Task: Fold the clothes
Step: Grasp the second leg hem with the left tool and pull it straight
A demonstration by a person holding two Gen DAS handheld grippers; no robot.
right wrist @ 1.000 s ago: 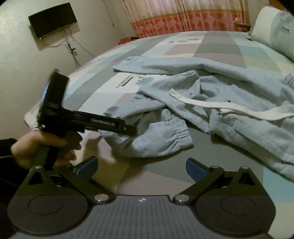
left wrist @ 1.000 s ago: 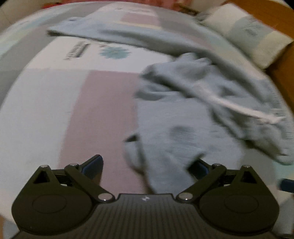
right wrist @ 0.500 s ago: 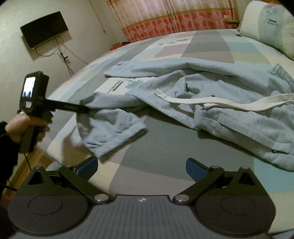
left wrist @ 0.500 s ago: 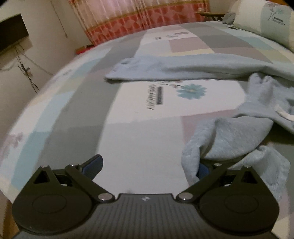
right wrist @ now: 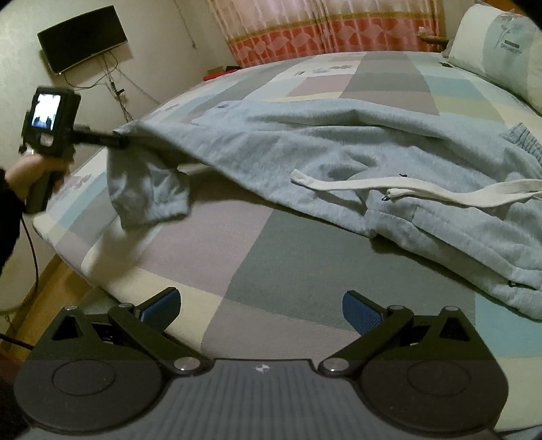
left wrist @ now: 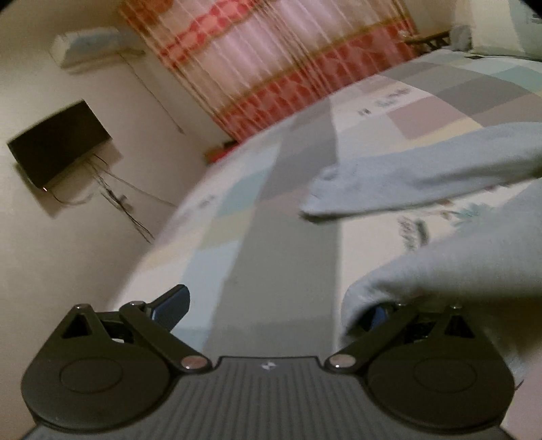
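Light blue-grey sweatpants (right wrist: 305, 135) with a white drawstring (right wrist: 406, 186) lie spread across the patchwork bed (right wrist: 305, 270). One leg (left wrist: 440, 264) is lifted and pulled taut toward the bed's left edge, its cuff (right wrist: 149, 193) hanging down. In the left wrist view my left gripper (left wrist: 271, 308) has its jaws wide apart, with that leg draped over the right finger. The other leg (left wrist: 406, 172) lies flat beyond. The right wrist view shows the left gripper (right wrist: 118, 140) meeting the cloth. My right gripper (right wrist: 261, 304) is open above bare sheet, short of the pants.
A person's hand (right wrist: 30, 172) holds the left gripper past the bed's left edge (right wrist: 101, 277), over wooden floor. A pillow (right wrist: 501, 50) lies at the far right. A wall TV (right wrist: 81, 37) with dangling cables and a curtain (right wrist: 305, 30) are behind.
The left gripper has swung left and up, dragging the pant leg off the heap and stretching it toward the bed's left edge. The right gripper has stayed near the front edge.
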